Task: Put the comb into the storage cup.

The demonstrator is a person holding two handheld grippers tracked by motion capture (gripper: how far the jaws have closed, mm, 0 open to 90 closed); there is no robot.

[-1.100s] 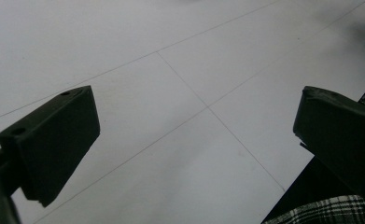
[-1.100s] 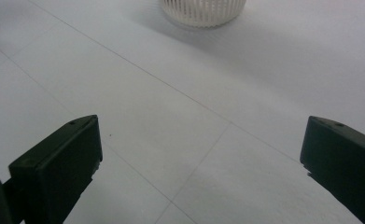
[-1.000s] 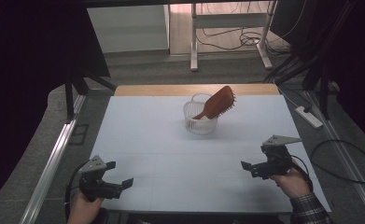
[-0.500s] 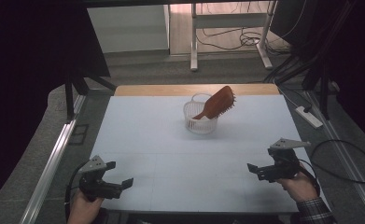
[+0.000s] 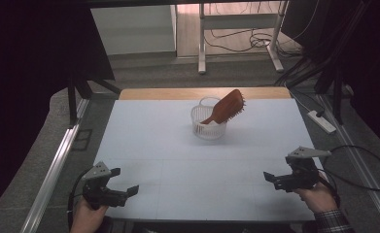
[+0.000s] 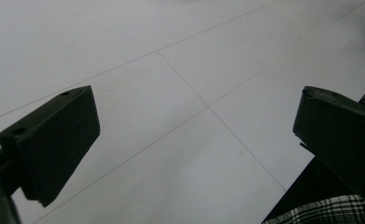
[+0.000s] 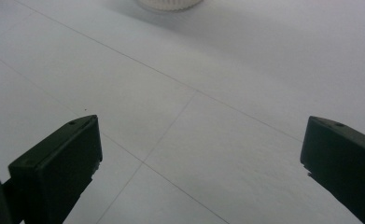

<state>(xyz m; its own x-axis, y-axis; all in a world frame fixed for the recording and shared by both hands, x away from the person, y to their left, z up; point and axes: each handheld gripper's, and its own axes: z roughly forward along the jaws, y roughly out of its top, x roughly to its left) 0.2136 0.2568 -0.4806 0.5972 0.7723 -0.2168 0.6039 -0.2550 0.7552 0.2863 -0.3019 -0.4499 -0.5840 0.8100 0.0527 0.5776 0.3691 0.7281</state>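
A brown hairbrush [image 5: 225, 108] stands tilted in a white slotted basket [image 5: 209, 129] at the far middle of the white table [image 5: 168, 145]; its bristled head sticks out up and to the right. The basket's lower edge [image 7: 171, 3] peeks in at the top of the right gripper view. My left gripper [image 5: 125, 190] is open at the near left corner, with nothing between its jaws [image 6: 196, 140]. Over the near right part of the table my right gripper [image 5: 271, 177] is open too, its jaws wide apart above bare table [image 7: 201, 158].
A wooden strip [image 5: 202, 93] borders the table's far edge. A white power strip [image 5: 322, 121] and cables lie on the floor to the right. A metal rail [image 5: 56, 165] runs along the left side. Checked sleeves show at the near edge.
My right gripper has drifted right and a little nearer to the front edge. The left gripper, basket and hairbrush have stayed put.
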